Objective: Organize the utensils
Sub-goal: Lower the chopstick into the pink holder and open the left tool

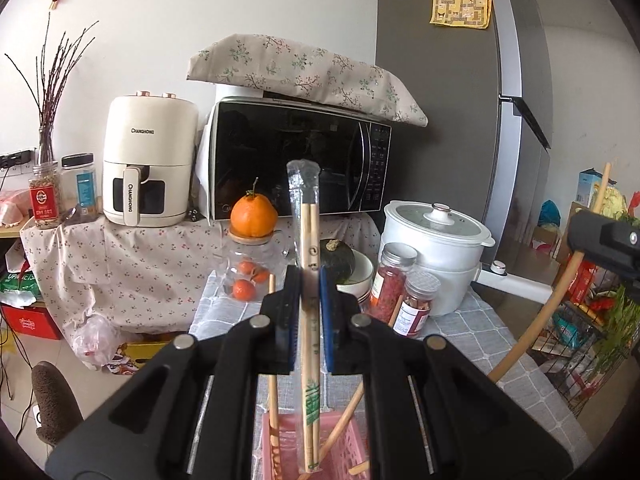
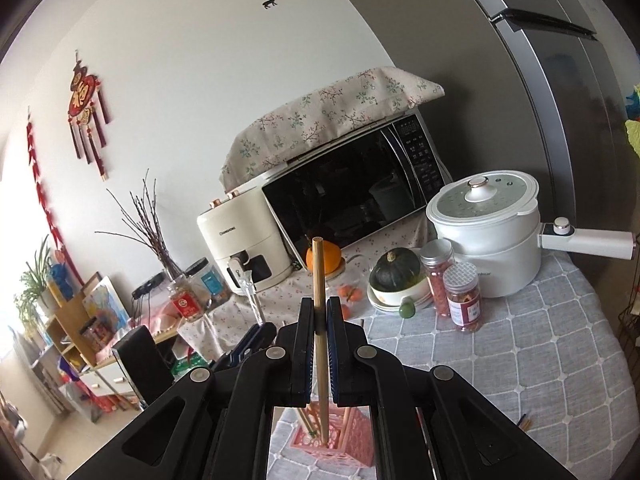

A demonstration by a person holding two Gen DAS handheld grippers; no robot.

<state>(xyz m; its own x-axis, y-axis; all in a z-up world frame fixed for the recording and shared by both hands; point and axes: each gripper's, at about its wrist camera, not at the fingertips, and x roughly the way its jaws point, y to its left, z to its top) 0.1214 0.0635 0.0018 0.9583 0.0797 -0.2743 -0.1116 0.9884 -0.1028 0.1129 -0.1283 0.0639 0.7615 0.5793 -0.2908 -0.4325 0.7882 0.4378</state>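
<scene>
1. The left tongs [image 1: 310, 280] hold a pair of pale wooden chopsticks in a clear plastic sleeve [image 1: 309, 240], tips over the pink plastic lattice basket [image 1: 352, 452].
2. The right tongs [image 2: 320, 316] hold one plain wooden stick [image 2: 319, 280] upright, its end in the same basket.
3. Lower both slowly, straight down.
4. Let go only when the tips sit inside.

Home kitchen: microwave [image 1: 296, 160], air fryer [image 1: 150, 160], fridge [image 1: 460, 100], electric pot [image 2: 486, 232].

- "CHANGHONG" stands on the cream air fryer [image 1: 150, 160], once across its front and once down its handle.
- Jar and sleeve labels are too small to read.
</scene>
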